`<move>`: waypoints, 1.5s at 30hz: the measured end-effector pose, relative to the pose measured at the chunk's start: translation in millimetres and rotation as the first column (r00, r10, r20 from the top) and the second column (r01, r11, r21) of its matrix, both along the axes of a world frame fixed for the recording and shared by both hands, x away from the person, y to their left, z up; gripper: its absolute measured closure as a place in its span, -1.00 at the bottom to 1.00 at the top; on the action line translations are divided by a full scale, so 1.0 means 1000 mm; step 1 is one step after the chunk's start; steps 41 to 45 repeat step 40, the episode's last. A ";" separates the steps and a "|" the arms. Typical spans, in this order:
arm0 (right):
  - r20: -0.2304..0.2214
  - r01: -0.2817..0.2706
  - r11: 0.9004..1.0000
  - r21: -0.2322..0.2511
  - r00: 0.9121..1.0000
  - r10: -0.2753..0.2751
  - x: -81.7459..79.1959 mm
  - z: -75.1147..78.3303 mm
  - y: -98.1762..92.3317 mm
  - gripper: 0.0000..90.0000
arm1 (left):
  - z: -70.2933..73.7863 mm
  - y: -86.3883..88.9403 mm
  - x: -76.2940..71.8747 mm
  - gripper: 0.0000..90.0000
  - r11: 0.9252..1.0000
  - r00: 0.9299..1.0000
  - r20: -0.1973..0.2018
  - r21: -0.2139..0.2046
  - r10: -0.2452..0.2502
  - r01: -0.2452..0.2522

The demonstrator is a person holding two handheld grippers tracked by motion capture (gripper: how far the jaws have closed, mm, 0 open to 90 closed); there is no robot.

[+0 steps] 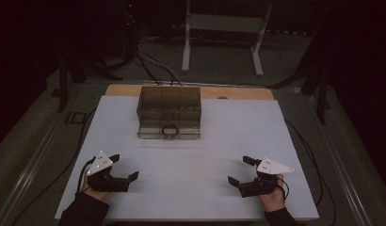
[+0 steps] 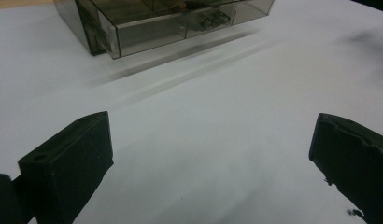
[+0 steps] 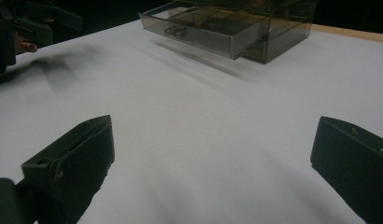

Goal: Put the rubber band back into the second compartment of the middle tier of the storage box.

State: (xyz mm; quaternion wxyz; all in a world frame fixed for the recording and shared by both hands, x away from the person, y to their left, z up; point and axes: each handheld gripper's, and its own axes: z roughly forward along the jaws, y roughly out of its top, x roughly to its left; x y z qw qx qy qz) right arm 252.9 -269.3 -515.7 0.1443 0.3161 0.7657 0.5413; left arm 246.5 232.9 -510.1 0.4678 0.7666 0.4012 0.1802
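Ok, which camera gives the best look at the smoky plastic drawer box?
The high view: the drawer box shows whole from above, its drawer pulled out with a ring handle in front. The right gripper view shows most of it from an angle; the left gripper view cuts it off at the top edge.

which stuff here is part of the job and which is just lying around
Part of the job:
- smoky transparent plastic drawer box, its bottom drawer pulled out, ring handle at front
- left gripper, fingers apart
- right gripper, fingers apart

Just lying about:
- white table frame on the floor behind
- black cables on the floor
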 end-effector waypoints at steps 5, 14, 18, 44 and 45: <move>0.000 0.001 1.000 0.001 1.000 -0.001 0.000 0.000 0.000 -1.00 | -0.003 0.006 -0.006 -0.99 1.000 1.000 -0.014 -0.017 0.001 -0.002; -0.004 0.002 1.000 -0.002 1.000 -0.002 0.001 -0.001 -0.001 -1.00 | -0.005 0.008 -0.021 -0.99 1.000 1.000 0.006 -0.014 -0.004 0.004; 0.001 0.000 1.000 -0.002 1.000 0.000 0.001 0.000 -0.001 -1.00 | -0.008 0.011 -0.026 -0.99 1.000 1.000 0.011 -0.014 0.008 -0.008; 0.000 -0.012 1.000 -0.015 1.000 0.012 0.001 -0.001 0.002 -1.00 | -0.011 0.015 -0.024 -0.98 0.997 0.997 0.028 -0.004 0.074 -0.074; 0.000 -0.012 1.000 -0.015 1.000 0.012 0.001 -0.001 0.002 -1.00 | -0.011 0.015 -0.024 -0.98 0.997 0.997 0.028 -0.004 0.074 -0.074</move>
